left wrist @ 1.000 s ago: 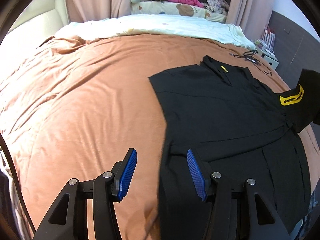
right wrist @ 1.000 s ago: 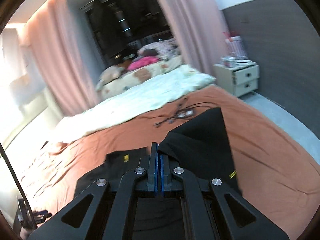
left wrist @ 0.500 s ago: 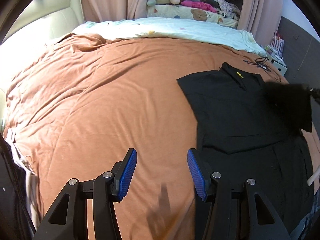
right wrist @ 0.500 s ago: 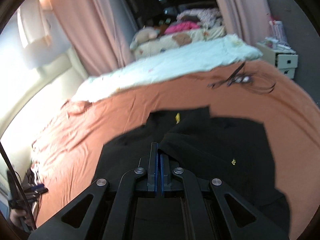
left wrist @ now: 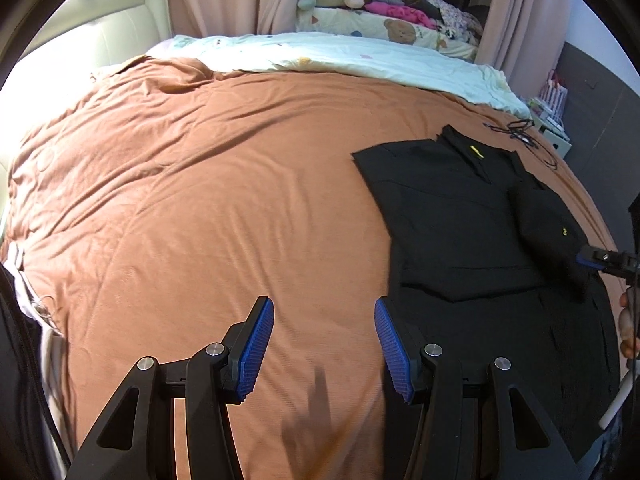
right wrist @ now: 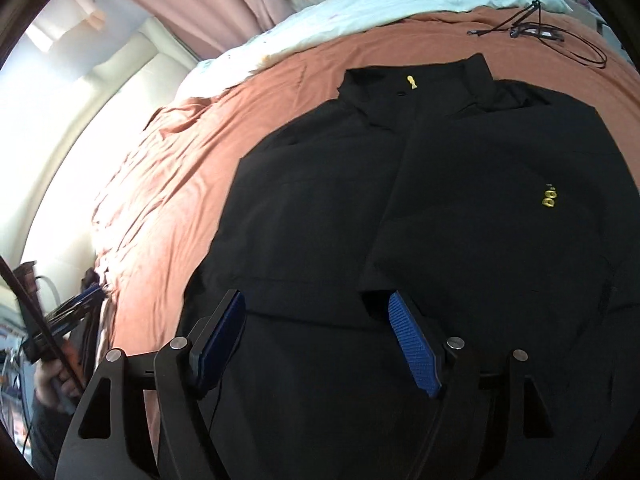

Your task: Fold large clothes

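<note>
**Right sleeve laid across the jacket and let go**

A black jacket [right wrist: 400,208] is spread on the orange-brown bed cover [left wrist: 200,208], towards the right side of the bed and with its collar at the far end. A second ago its right sleeve [right wrist: 500,208] was carried in the air, pinched between the closed fingers of the right gripper [right wrist: 320,340]. Now the sleeve is seen lying flat over the chest of the jacket, and the cuff end is found just beyond the right blue pad. The jaws of the right gripper are opening; nothing is pressed between them, only the dark cloth is seen below. In the left wrist view the tip of this gripper is noticed at the right edge, just beside the folded sleeve.

The left gripper [left wrist: 324,344] is held over the bed cover at the near left edge of the jacket. Its fingers are kept half apart, as before, and nothing is held by them.

It is judged that the sleeve fold on this side is finished. The left side appears already folded in. Probably the lower hem must be taken next and brought up towards the collar.

A black cable [right wrist: 532,32] is left on the cover, beyond the collar.
</note>
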